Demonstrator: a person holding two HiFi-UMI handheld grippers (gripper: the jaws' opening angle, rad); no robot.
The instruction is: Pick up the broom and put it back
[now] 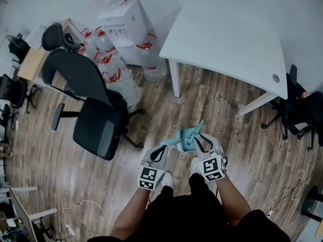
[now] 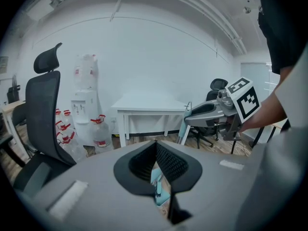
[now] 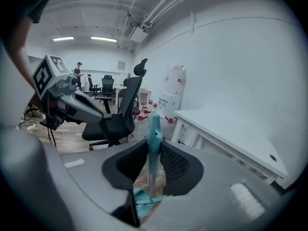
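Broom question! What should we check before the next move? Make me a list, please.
1. Right gripper clamped on the broom handle: ok.
2. Left gripper holding the teal dustpan: cannot tell; teal shows past its nearly closed jaws.
3. Broom lifted off the floor: cannot tell.
4. Black office chair clear of the broom: ok, it stands apart on the left.
5. White table out of the way: ok, apart and ahead.
6. Loose cable lying at the person's right: not ok, probably worth stepping around.
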